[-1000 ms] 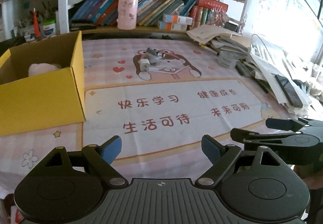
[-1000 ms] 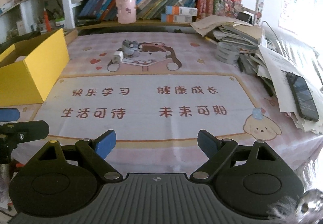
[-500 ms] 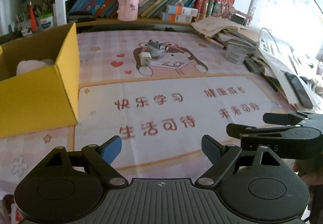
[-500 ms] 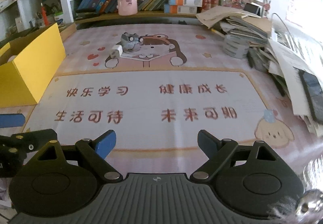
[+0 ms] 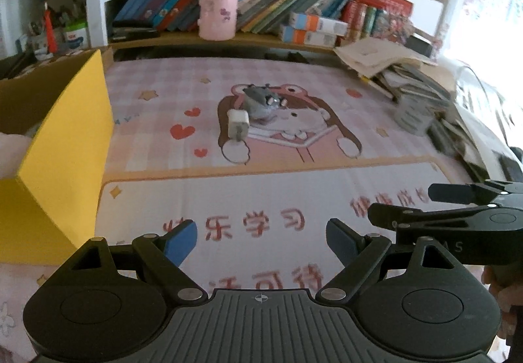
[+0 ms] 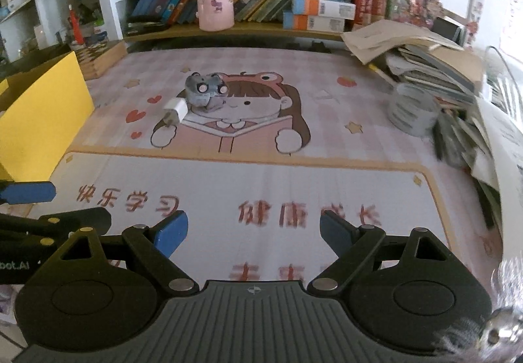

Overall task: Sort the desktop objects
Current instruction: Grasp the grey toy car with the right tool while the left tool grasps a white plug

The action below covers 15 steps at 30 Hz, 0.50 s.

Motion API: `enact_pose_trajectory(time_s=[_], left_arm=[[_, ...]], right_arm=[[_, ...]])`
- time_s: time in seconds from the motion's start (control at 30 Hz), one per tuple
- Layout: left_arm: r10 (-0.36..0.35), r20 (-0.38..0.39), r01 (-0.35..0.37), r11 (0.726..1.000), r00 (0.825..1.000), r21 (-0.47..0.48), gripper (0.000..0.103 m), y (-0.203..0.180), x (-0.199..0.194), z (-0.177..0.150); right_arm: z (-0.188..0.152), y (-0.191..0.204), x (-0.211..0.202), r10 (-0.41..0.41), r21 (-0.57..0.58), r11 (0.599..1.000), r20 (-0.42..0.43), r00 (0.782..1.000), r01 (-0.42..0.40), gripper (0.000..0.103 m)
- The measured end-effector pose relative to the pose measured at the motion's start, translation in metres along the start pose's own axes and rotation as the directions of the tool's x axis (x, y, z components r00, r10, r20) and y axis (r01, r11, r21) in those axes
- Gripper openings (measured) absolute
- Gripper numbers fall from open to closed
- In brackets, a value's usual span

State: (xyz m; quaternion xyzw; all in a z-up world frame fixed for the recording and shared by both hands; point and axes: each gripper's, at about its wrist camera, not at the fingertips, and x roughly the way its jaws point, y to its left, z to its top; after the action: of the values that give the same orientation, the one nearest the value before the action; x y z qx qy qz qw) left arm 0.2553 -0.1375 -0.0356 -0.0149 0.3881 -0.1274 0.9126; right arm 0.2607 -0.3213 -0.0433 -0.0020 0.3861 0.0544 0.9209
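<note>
We see bright daylight flooding from the right, perhaps a window, blowing out that edge. Fisheye bending curves the shelf (image 5: 261, 39); printed mat (image 6: 261, 173) lettering smears with motion blur.

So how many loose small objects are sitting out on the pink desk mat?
2: a white charger plug and a grey toy hamster touching it, mid-mat. Others may hide inside the yellow box.

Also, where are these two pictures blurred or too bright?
Left wrist view: window glare washes out the right edge; the paper pile is smeared, the white charger fairly sharp. Right wrist view: the mat's red lettering is blurred, the shelves bend from fisheye distortion.
</note>
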Motion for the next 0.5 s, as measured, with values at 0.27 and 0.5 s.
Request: enact_pose_trajectory(time_s=[0.27, 0.5], left_arm=[[0.081, -0.002, -0.081, 0.996, 0.997, -0.034, 0.086, -0.003, 0.030, 0.024], [0.162, -0.002, -0.162, 0.987, 0.987, -0.022, 0.086, -0.004, 0.059, 0.046]], right_arm=[[0.038, -0.018, 0.033, 0.063, -0.012, 0.998, 0.034, 0.997, -0.063, 0.087], [0.068, -0.019, 0.067, 0.150, -0.028, 0.988, 0.043, 0.988, -0.149, 0.087]])
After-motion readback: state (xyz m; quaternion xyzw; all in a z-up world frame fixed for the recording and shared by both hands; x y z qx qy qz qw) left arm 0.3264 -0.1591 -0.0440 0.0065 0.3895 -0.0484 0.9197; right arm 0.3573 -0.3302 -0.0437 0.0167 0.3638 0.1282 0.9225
